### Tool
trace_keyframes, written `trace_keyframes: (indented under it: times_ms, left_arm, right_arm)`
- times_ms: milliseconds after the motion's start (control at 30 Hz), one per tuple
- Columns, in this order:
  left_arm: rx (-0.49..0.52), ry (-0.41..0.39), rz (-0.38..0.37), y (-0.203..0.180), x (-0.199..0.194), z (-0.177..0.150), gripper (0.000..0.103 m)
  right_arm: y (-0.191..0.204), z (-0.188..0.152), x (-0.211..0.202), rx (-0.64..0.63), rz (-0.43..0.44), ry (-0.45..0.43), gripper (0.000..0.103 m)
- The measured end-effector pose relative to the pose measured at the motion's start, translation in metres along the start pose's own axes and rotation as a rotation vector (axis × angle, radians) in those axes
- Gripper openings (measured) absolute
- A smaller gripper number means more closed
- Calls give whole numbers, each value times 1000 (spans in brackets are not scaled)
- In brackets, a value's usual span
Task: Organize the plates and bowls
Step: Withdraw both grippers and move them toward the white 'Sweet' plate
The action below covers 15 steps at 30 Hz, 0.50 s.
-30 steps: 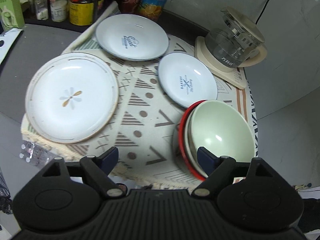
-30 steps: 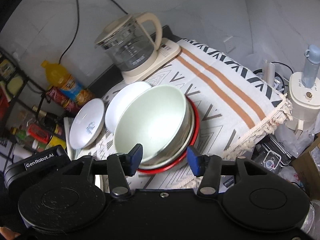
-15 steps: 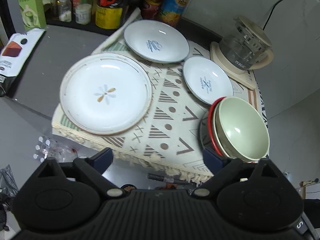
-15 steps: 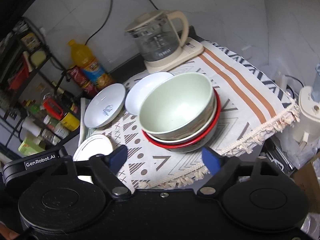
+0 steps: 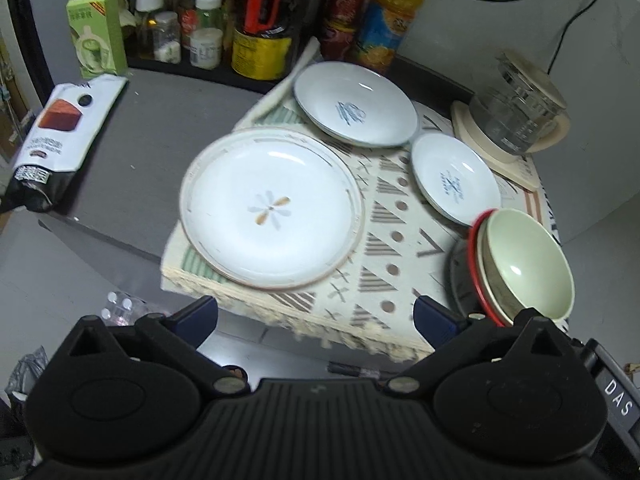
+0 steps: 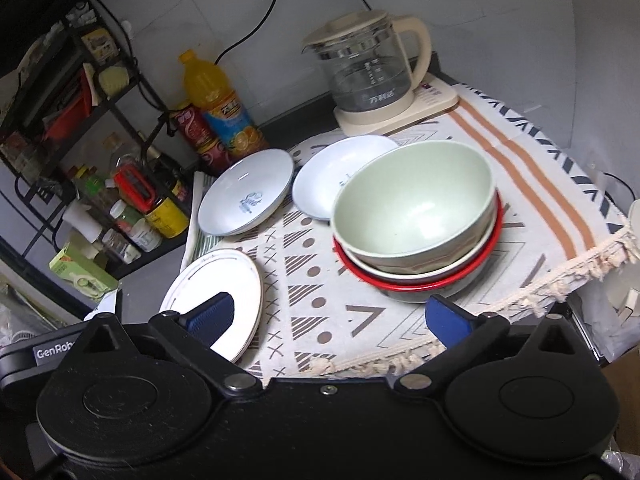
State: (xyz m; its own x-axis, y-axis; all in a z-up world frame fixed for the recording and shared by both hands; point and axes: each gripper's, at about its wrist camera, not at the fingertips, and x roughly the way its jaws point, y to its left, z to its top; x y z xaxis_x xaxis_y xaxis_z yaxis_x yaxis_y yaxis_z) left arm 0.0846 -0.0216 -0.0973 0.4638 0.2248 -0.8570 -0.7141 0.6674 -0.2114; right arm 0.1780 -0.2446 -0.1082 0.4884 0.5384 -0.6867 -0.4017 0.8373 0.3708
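A stack of bowls with a pale green bowl (image 6: 412, 204) on top and a red-rimmed bowl (image 6: 416, 280) at the bottom stands on the patterned cloth (image 6: 320, 304); it also shows in the left wrist view (image 5: 524, 264). A large white plate (image 5: 272, 208) (image 6: 216, 296), a medium white plate (image 5: 356, 104) (image 6: 246, 196) and a small white plate (image 5: 456, 180) (image 6: 336, 164) lie apart on the cloth. My left gripper (image 5: 316, 318) is open and empty, off the cloth's near edge. My right gripper (image 6: 328, 318) is open and empty, in front of the bowls.
A glass kettle (image 6: 368, 68) on its cream base stands at the back right of the cloth. Bottles, jars and cans (image 5: 256, 36) line the back by a black rack (image 6: 68, 92). A snack bag (image 5: 56, 136) lies on the grey counter at left.
Both grippers have pulled back and up from the bowl stack and opened wider. The bowls stay stacked on the cloth.
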Motion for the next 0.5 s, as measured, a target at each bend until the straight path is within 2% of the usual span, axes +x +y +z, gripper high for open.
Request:
trace_keyframes:
  times_ms: [233,500]
  left_arm:
    - [-23,4,-10,24,9,12,103]
    - [38,14,-29,38,26,39,103]
  right_arm:
    - [20,0,16,-44,14,27,103]
    - [48,7,38,-78,4,46,103]
